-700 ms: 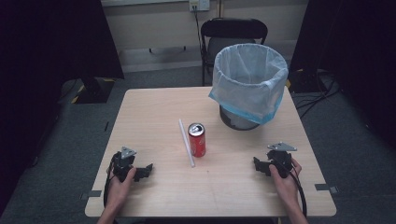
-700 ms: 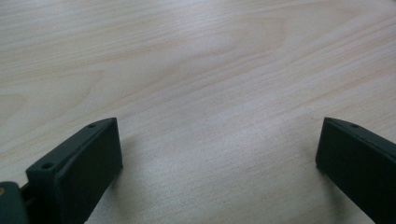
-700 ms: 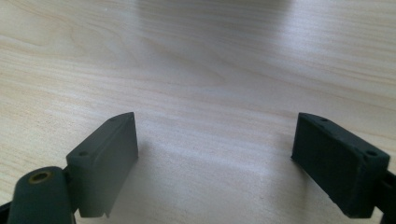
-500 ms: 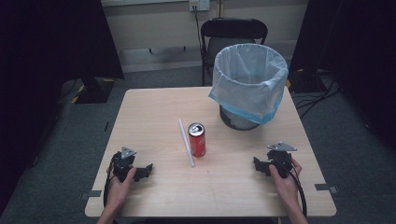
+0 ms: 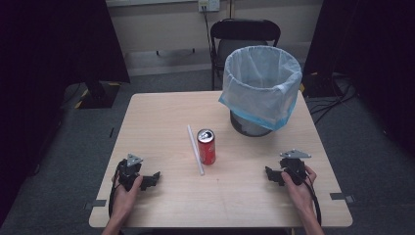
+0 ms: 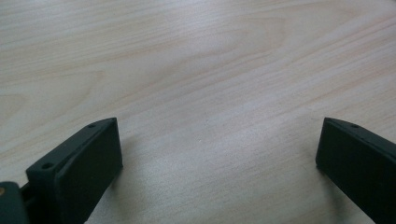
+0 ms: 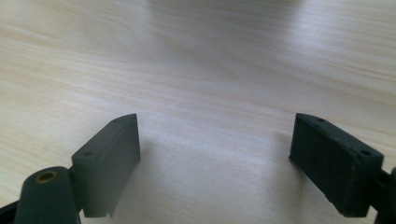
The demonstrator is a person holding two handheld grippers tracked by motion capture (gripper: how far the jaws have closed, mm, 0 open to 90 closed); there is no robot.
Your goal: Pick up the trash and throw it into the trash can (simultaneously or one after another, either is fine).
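Dark curtains hang around the room, and we're sitting at a light wood table (image 5: 161, 122) with a black chair (image 5: 244, 36) behind it by the far wall.

So, our setup: the left gripper (image 5: 155, 177) rests on the table near the front left corner, held in our left hand (image 5: 128, 188). In the left gripper view its jaws stand wide apart with just bare wood between them, gripping nothing. Same deal on the other side: the right gripper (image 5: 269, 175) sits near the front right, in our right hand (image 5: 296, 180), jaws spread wide over bare tabletop, holding nothing either. Both point inward, toward each other.

Between them, a bit farther back, a red can (image 5: 206, 146) stands upright around the middle of the table. A white straw (image 5: 195, 150) lies flat just to its left, running front to back; we can't tell if the two touch. Both are well apart from either gripper.

Behind the can and to the right there's a bin (image 5: 259, 88) with a pale bag lining it, the bag folded over the rim.
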